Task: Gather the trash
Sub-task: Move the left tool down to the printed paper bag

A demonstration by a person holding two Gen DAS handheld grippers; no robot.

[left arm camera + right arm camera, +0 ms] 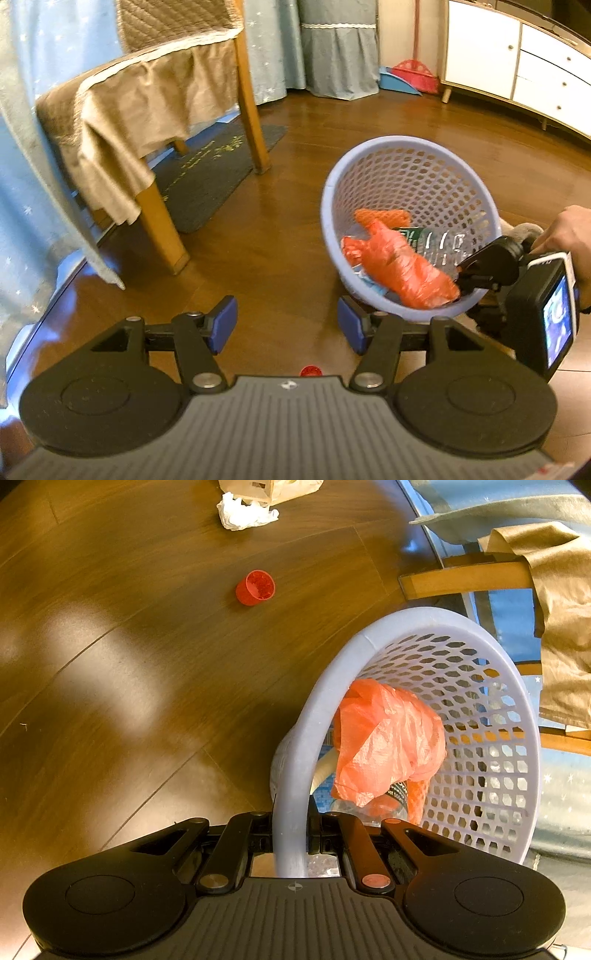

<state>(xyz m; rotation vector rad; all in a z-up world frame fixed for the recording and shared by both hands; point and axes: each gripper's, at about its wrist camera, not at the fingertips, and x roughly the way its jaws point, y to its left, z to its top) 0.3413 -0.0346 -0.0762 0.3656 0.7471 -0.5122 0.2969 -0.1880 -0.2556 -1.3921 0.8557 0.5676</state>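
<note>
A lavender mesh basket (421, 177) hangs tilted above the wooden floor, its rim (295, 775) pinched by my right gripper (291, 834), which is shut on it. Inside lie an orange plastic bag (384, 746), a clear plastic bottle (439, 243) and orange netting (380, 216). My left gripper (286, 325) stands open with nothing between its blue pads, just left of and below the basket. A small red cup (255, 588) lies on its side on the floor, its top edge also peeking over the left gripper's body (311, 370). Crumpled white paper (245, 512) lies farther off.
A wooden chair (159, 110) draped in tan cloth stands at the left on a dark mat (214, 166). Blue curtains, a red broom with a dustpan (410, 75) and a white cabinet (517, 62) line the far side. A brown paper bag (273, 489) sits by the white paper.
</note>
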